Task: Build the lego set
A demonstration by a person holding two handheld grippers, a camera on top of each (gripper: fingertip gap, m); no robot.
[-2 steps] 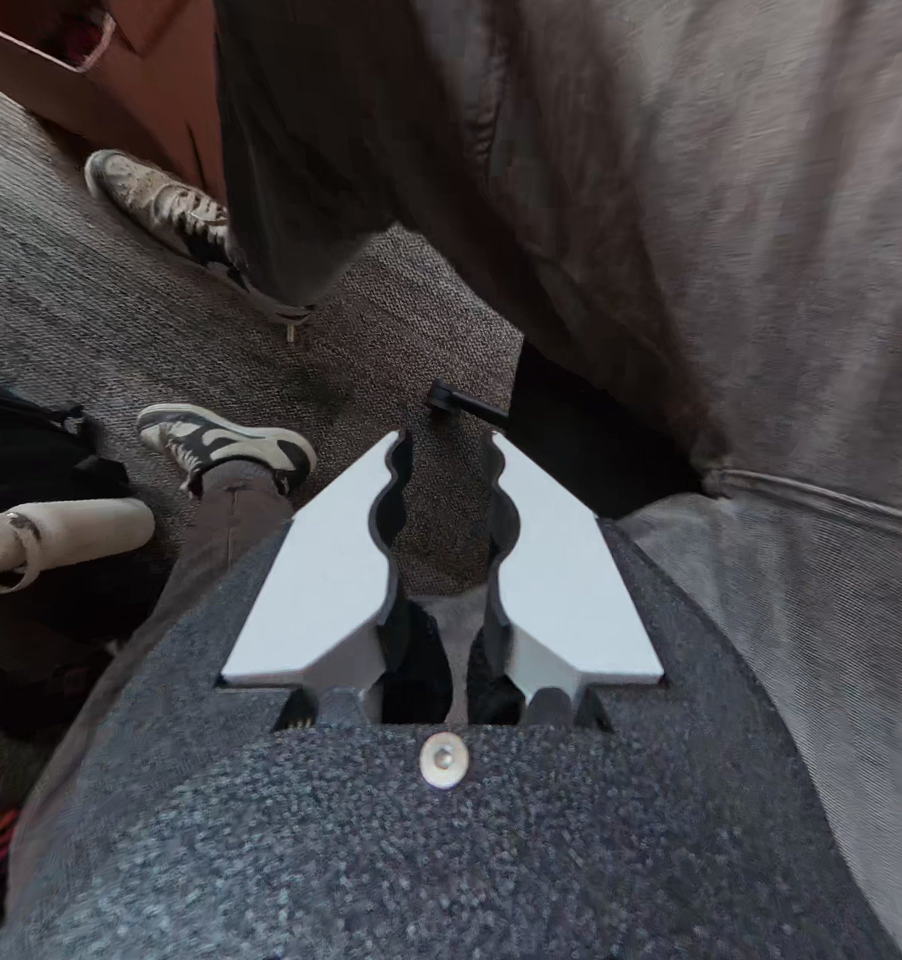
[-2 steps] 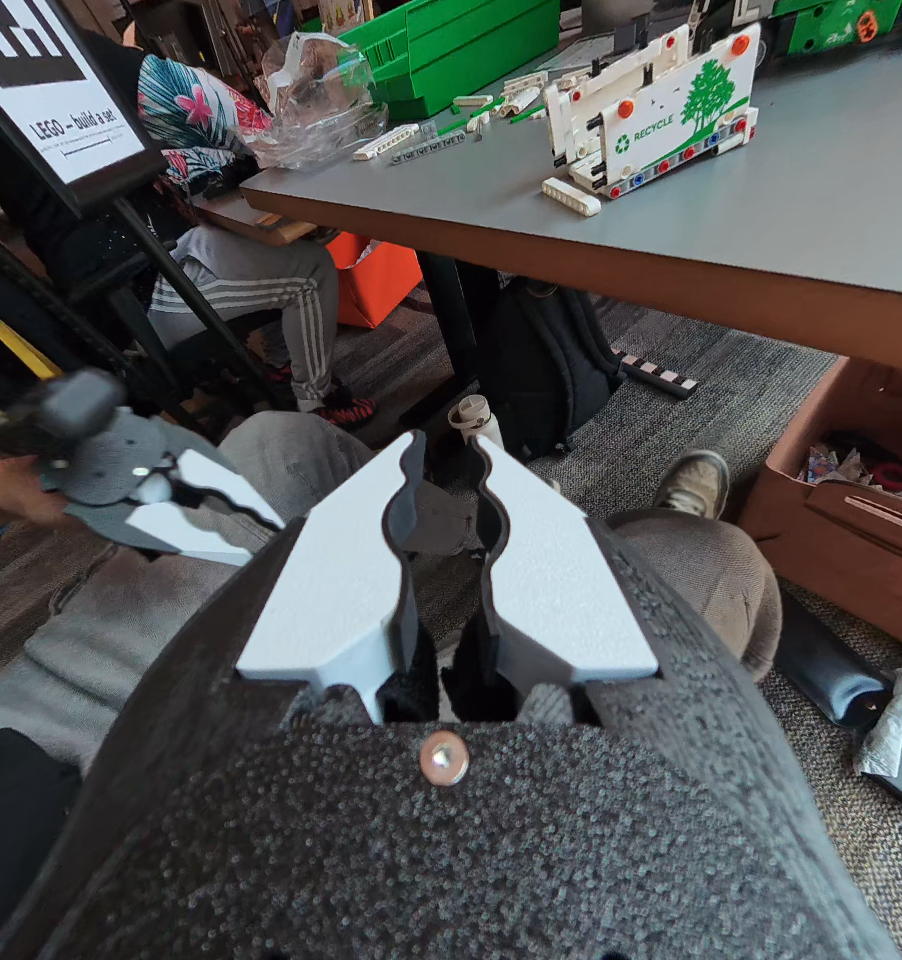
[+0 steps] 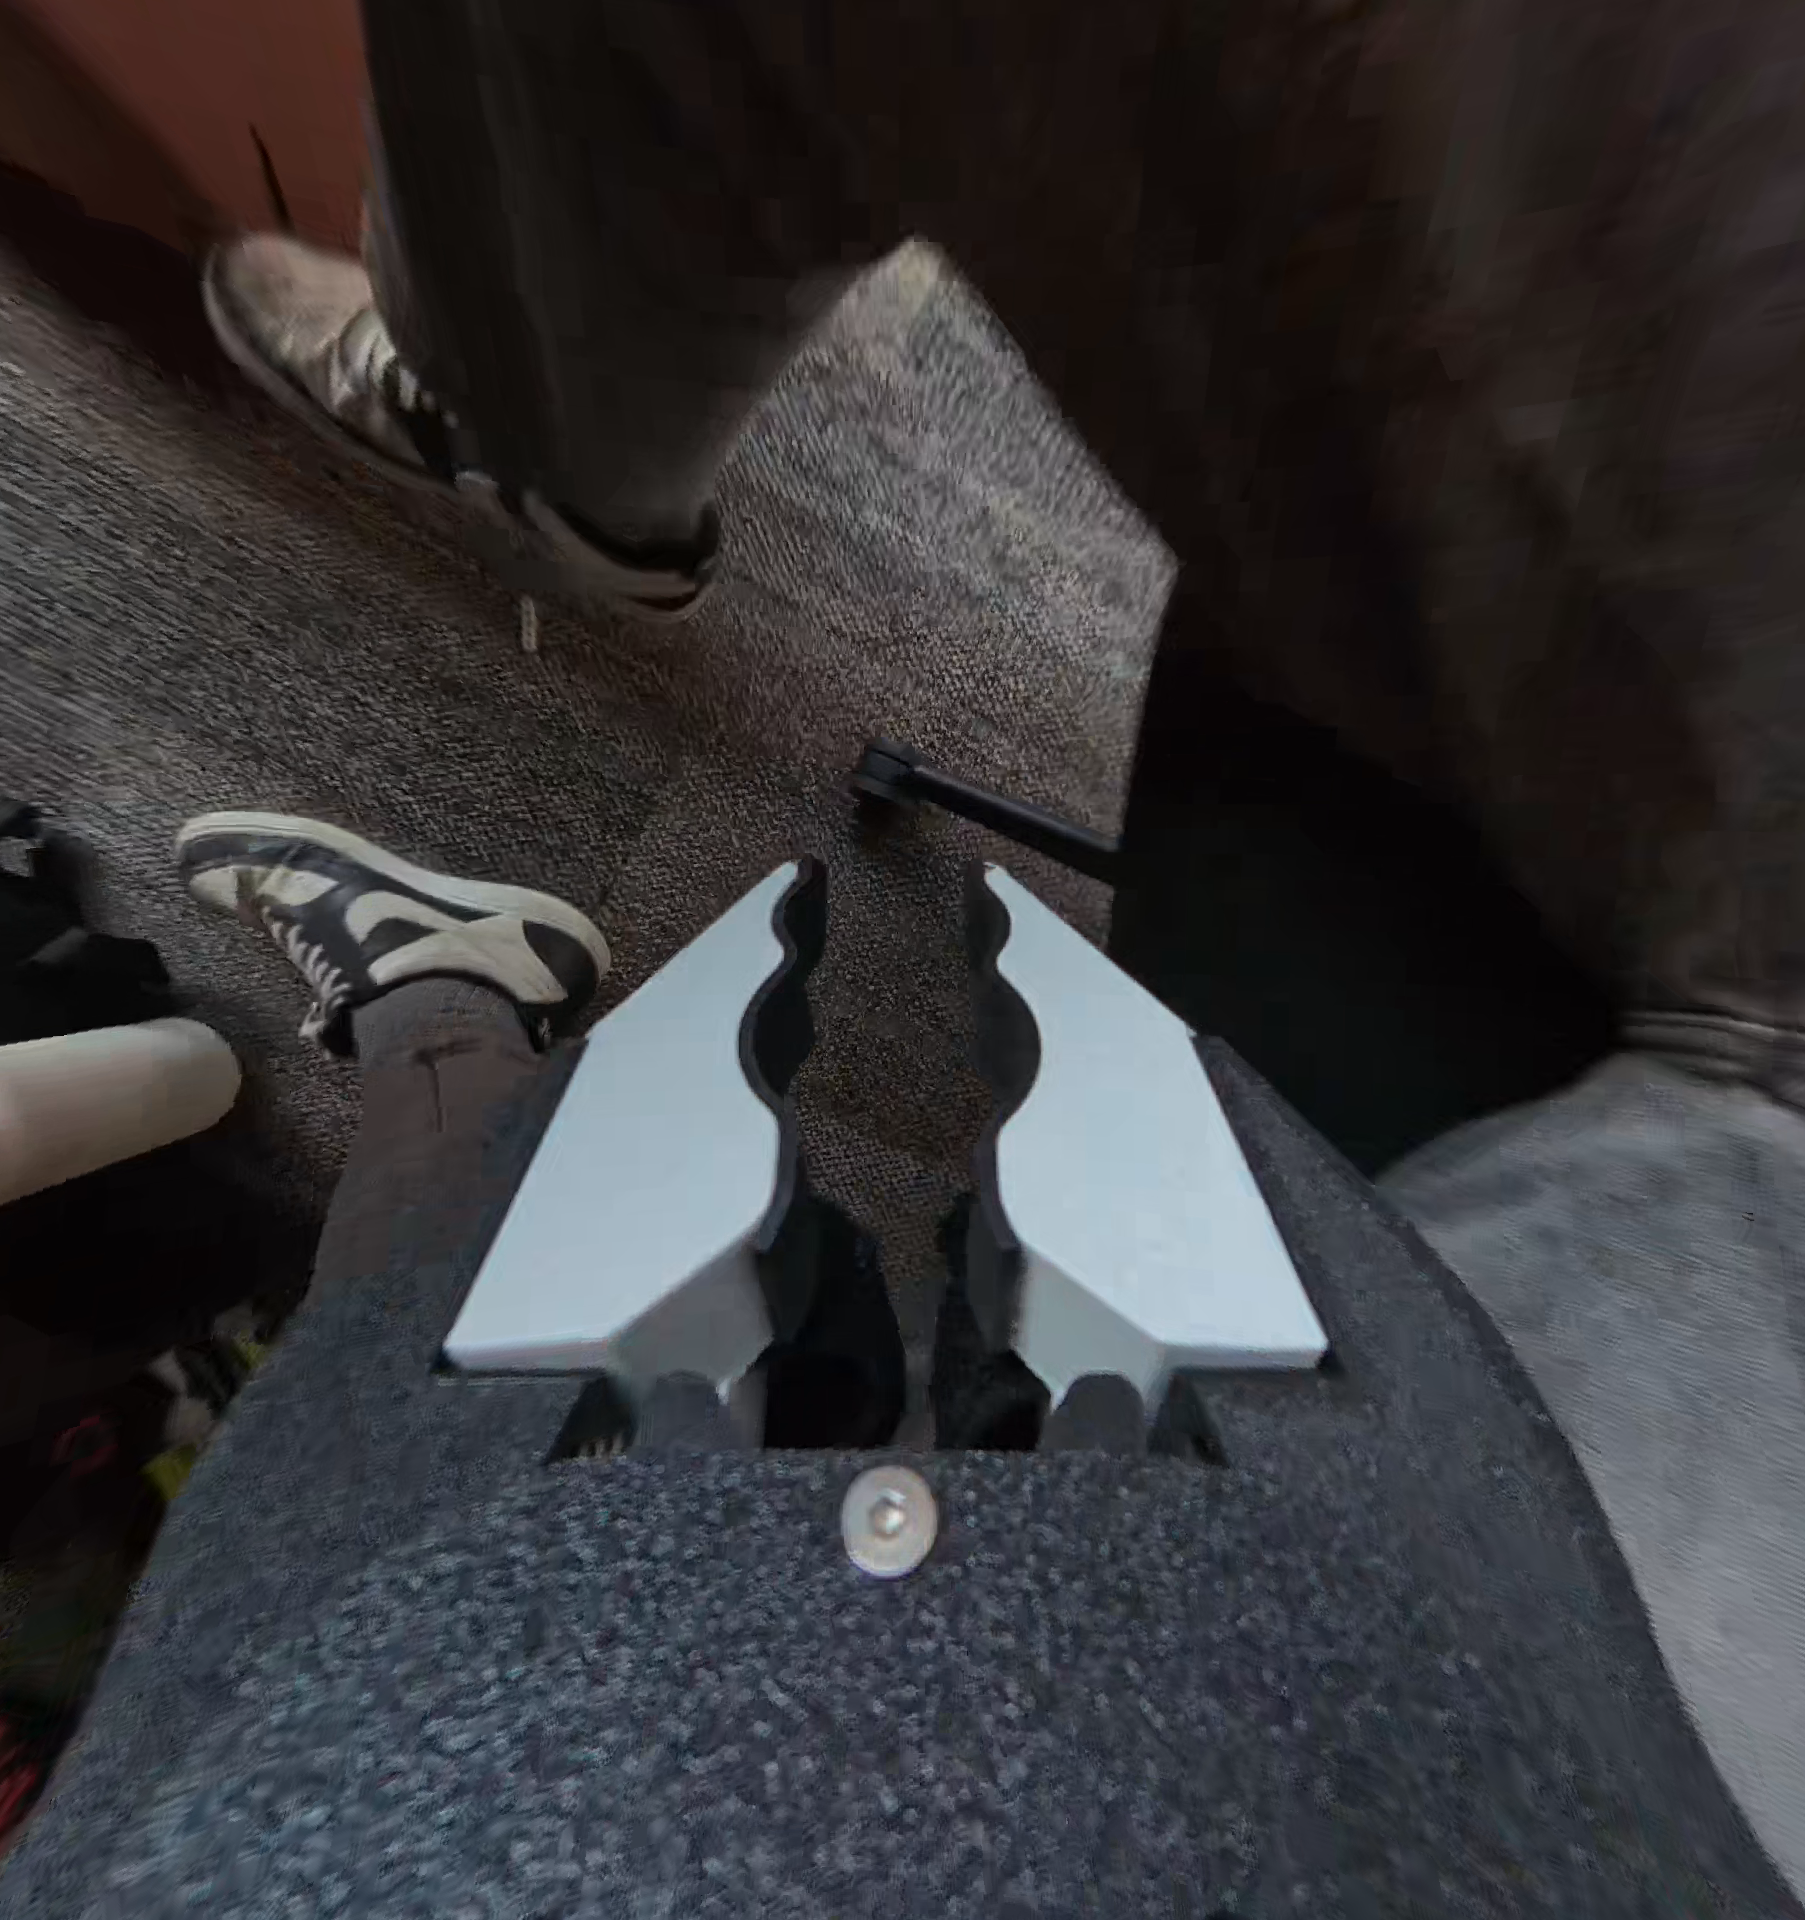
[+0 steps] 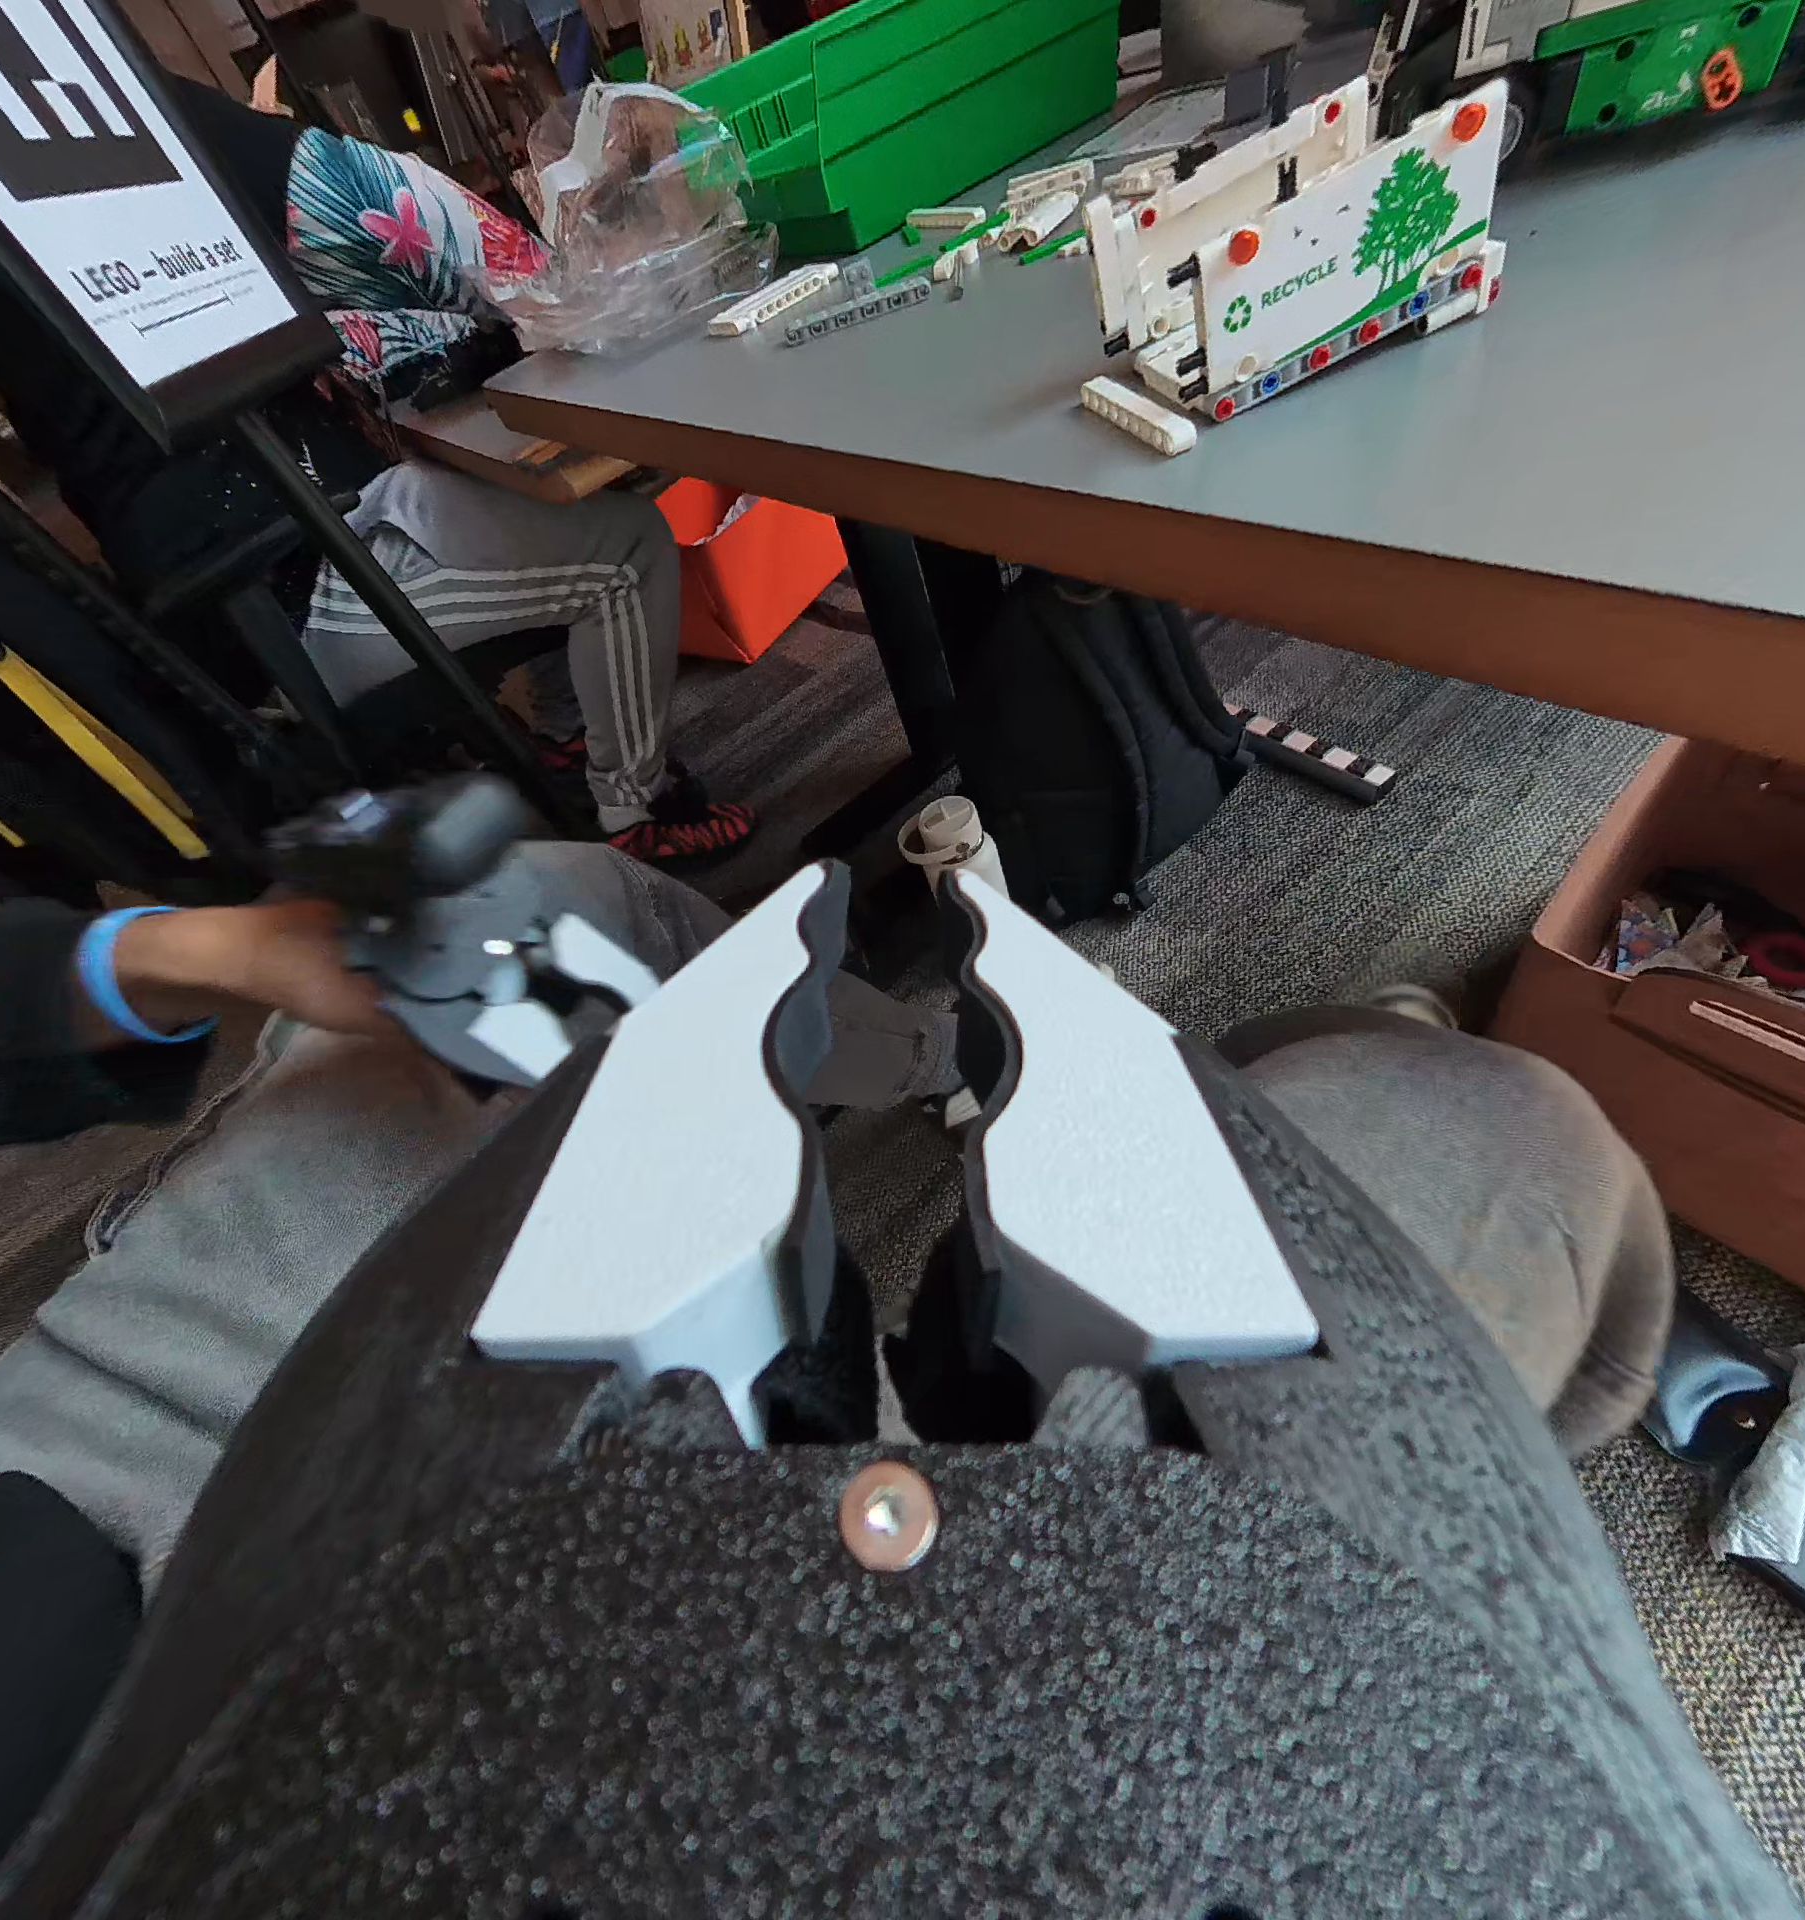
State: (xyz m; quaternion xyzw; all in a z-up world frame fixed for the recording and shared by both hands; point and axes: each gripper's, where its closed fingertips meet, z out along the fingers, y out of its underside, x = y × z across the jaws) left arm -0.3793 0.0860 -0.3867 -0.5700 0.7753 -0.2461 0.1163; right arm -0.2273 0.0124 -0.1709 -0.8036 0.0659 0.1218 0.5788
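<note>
Left wrist view: the left hand-held gripper [image 3: 898, 883] points down at grey carpet [image 3: 358, 675], its jaws apart with only carpet showing between them. Just beyond the right fingertip a black bar [image 3: 991, 805] lies on the carpet, clear of both fingers. A black-and-white sneaker [image 3: 389, 925] sits left of the fingers, and a worn grey shoe [image 3: 337, 343] lies farther off under a dark trouser leg [image 3: 565, 260]. A cream bottle [image 3: 77, 1091] shows at the left edge. Grey cloth [image 3: 1656, 1351] fills the right side. No writing can be read in this blurred view.

Right wrist view: the right hand-held gripper [image 4: 896, 883] hangs over a lap in grey trousers [image 4: 1449, 1195], jaws slightly apart and bare. Beyond the tips a white bottle [image 4: 955, 842] stands on the carpet beside a black backpack [image 4: 1095, 727]. At left, a hand [image 4: 254, 966] holds the other gripper, blurred. Above, the grey counter [image 4: 1500, 499] carries a white brick-built panel [image 4: 1324, 260] near its front edge, bearing a green tree, a recycling sign and one green word. Loose white beams [image 4: 773, 301] and a clear bag [image 4: 638, 229] lie toward its left corner, green bins [image 4: 929, 94] behind. A framed sign [image 4: 98, 187] with black print stands at upper left. A brown box [image 4: 1708, 1018] sits under the counter at right.
</note>
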